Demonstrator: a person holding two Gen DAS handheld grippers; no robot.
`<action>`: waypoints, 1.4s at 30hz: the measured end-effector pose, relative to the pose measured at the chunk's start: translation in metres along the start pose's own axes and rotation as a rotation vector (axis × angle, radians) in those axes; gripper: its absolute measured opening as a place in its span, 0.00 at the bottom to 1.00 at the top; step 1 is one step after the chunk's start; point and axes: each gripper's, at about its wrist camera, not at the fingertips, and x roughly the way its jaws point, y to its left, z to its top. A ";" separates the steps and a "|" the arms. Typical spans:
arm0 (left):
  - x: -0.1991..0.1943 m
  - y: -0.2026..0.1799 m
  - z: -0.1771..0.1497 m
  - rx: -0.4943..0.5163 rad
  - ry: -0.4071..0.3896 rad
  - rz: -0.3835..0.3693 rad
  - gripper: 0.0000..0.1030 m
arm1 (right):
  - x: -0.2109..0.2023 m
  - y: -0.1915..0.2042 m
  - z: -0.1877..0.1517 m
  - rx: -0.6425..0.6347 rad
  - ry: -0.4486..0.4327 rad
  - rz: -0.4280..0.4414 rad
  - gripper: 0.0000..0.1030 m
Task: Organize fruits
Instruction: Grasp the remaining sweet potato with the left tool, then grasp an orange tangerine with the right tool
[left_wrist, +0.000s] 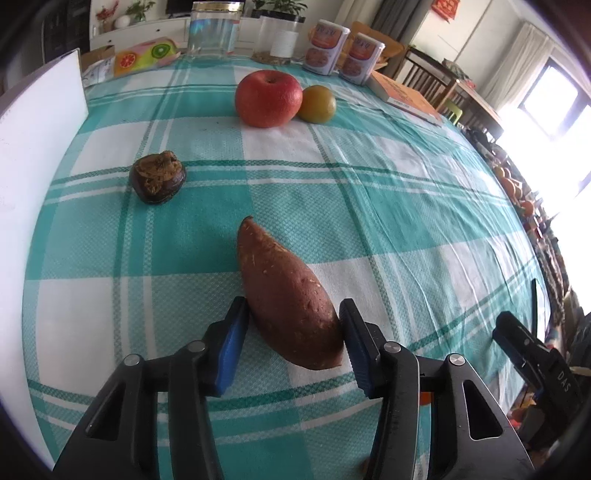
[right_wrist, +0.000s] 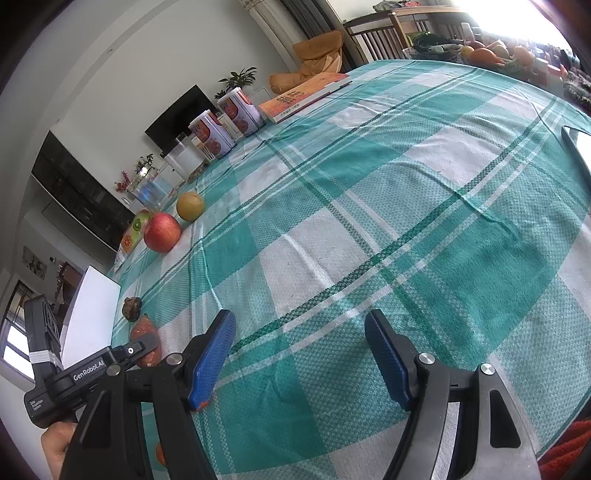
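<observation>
On the teal checked tablecloth (left_wrist: 369, 206) lies a reddish-brown sweet potato (left_wrist: 284, 295). My left gripper (left_wrist: 293, 303) is shut on its near, thick end, one blue pad pressing each side. Farther back, a red apple (left_wrist: 267, 98) touches a yellow-green citrus (left_wrist: 317, 103). A dark shrivelled fruit (left_wrist: 157, 176) sits to the left. The right wrist view shows the apple (right_wrist: 161, 232), citrus (right_wrist: 190, 206), dark fruit (right_wrist: 132, 308) and sweet potato (right_wrist: 142, 328) along the left. My right gripper (right_wrist: 300, 314) stands open over bare cloth, holding nothing.
A white board (left_wrist: 40, 147) stands along the table's left edge. At the back are a fruit-print box (left_wrist: 144, 55), a glass jar (left_wrist: 212, 33), two printed cans (left_wrist: 327, 46) and an orange book (left_wrist: 406, 96). Chairs and a heap of fruit (right_wrist: 487, 55) lie beyond the far side.
</observation>
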 end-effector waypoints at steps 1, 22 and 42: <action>-0.005 0.001 -0.004 0.020 0.009 0.000 0.46 | 0.001 0.000 0.000 0.003 0.004 0.008 0.70; -0.046 0.017 -0.062 0.190 0.020 0.122 0.63 | 0.030 0.094 -0.049 -0.496 0.214 0.140 0.60; -0.121 0.034 -0.081 0.070 -0.076 -0.064 0.43 | 0.016 0.079 -0.033 -0.378 0.152 0.199 0.32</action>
